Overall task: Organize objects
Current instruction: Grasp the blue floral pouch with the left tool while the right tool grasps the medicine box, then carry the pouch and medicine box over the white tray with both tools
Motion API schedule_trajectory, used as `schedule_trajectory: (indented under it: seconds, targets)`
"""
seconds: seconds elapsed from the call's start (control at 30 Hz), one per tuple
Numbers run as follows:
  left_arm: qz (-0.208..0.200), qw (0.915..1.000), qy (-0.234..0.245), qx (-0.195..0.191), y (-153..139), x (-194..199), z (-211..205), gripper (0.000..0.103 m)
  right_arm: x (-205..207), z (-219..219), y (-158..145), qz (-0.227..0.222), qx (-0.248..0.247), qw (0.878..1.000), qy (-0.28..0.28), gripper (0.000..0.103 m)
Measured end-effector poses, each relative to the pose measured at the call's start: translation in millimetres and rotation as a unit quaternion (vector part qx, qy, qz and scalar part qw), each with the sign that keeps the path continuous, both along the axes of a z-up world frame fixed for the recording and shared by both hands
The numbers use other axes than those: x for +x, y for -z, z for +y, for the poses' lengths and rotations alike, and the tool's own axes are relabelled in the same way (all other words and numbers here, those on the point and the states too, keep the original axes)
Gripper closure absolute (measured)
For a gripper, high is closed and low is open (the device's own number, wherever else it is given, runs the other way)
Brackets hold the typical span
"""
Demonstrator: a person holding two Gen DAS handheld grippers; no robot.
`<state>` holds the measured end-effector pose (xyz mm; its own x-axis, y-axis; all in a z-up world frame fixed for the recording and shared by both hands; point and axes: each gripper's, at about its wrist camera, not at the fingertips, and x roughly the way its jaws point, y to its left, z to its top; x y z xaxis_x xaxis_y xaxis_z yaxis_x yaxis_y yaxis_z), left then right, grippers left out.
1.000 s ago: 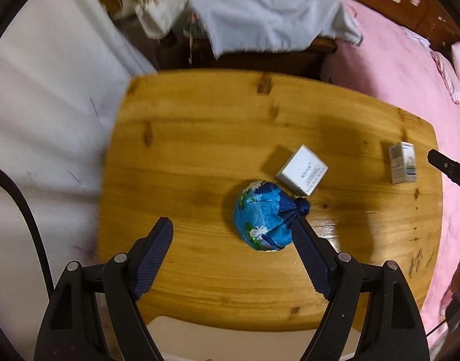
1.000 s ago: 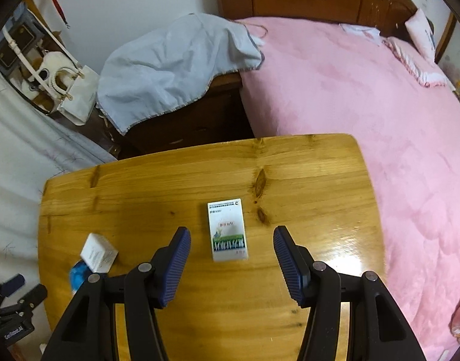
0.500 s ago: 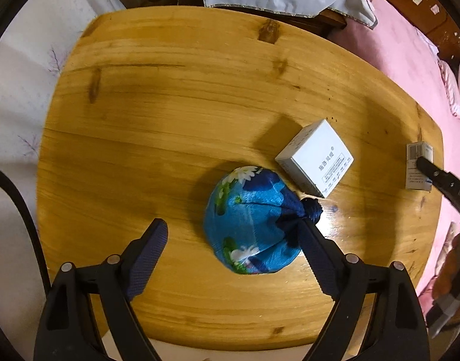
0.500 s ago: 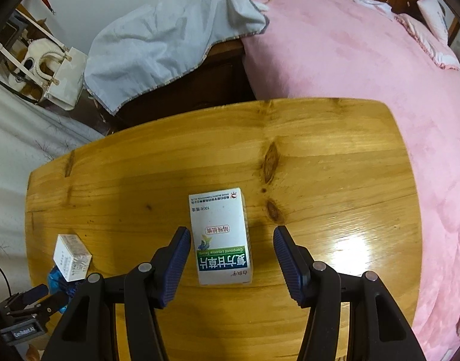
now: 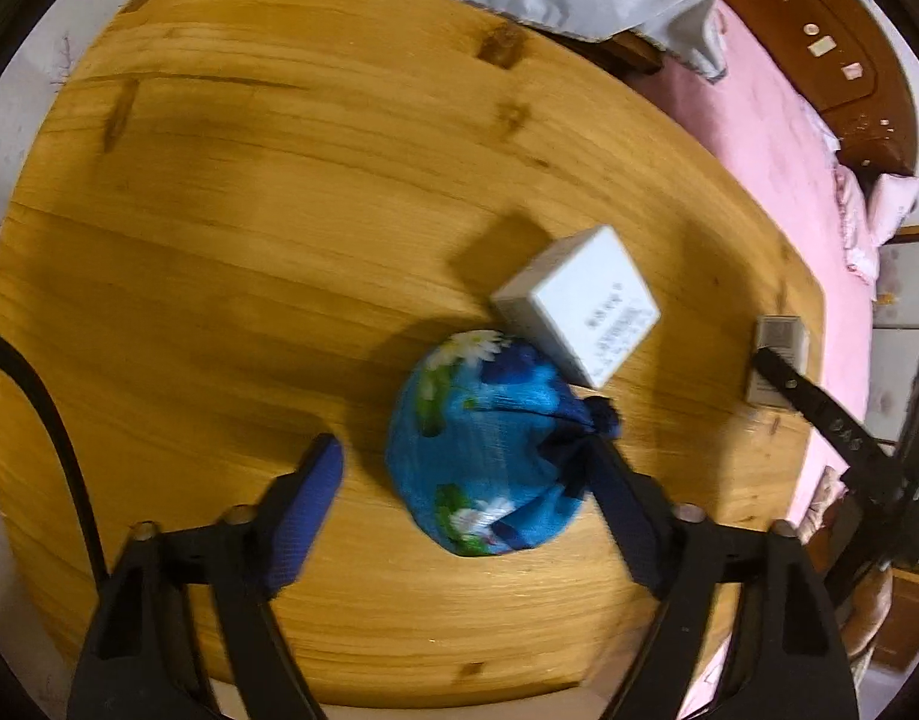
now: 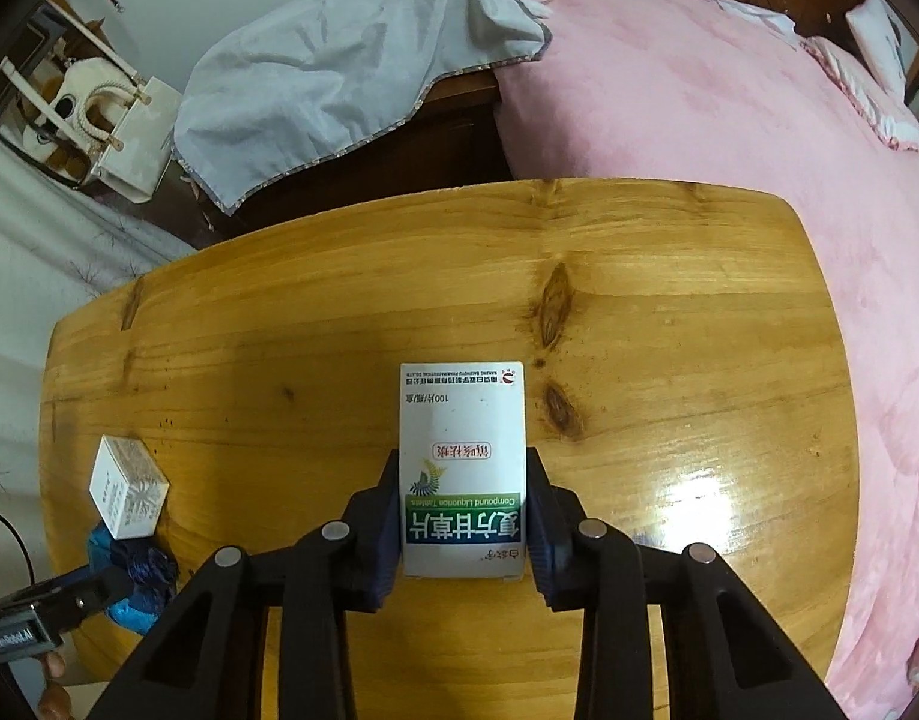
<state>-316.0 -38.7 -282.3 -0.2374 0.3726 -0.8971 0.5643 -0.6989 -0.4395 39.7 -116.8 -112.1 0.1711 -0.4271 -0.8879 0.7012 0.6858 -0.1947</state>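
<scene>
**Jaws close on a carton and a cloth bundle**

Right gripper [image 6: 462, 516] jaws have just closed flat on the white and green cardboard medicine carton [image 6: 463, 468]: light, stiff, best held by its long sides. Left gripper [image 5: 459, 498] jaws, just narrowing, straddle the soft blue floral cloth bundle [image 5: 483, 444] without pinching it. Both lie on the glossy pine counter [image 6: 669, 360], beside a pink bed [image 6: 729, 120].

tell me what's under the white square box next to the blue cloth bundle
The white square box rests on the wooden table, and its near corner overlaps the top of the blue cloth bundle. Its underside is hidden, so anything beneath cannot be seen.
</scene>
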Motion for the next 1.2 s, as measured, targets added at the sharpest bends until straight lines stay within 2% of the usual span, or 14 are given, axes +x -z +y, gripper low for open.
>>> schedule_trajectory:
  seconds: [0.03,0.1,0.23,0.33,0.57,0.9,1.2]
  targets:
    - [0.011,0.9998,-0.005,0.018,2,-3,-1,0.041,-2,1,0,-0.001,0.001,1.000,0.001,0.068]
    - [0.015,0.9995,-0.011,0.026,0,-3,-1,0.049,-4,3,4,-0.002,0.002,1.000,0.005,0.068]
    - [0.031,0.9993,-0.015,0.017,-8,-1,4,0.066,-10,9,8,-0.005,0.007,1.000,0.007,0.068]
    - [0.037,0.9991,-0.021,0.008,-12,6,4,0.072,-14,18,7,-0.010,0.004,1.000,0.003,0.068]
    - [0.063,0.9978,-0.009,-0.017,-32,17,11,0.073,-27,51,-10,-0.040,0.005,0.999,-0.009,0.068]
    - [0.125,0.9896,0.027,-0.065,-120,68,19,0.073,-64,146,-62,-0.094,-0.007,0.995,-0.031,0.068]
    - [0.161,0.9815,0.076,-0.071,-179,131,27,0.072,-100,254,-103,-0.141,-0.018,0.987,-0.070,0.068]
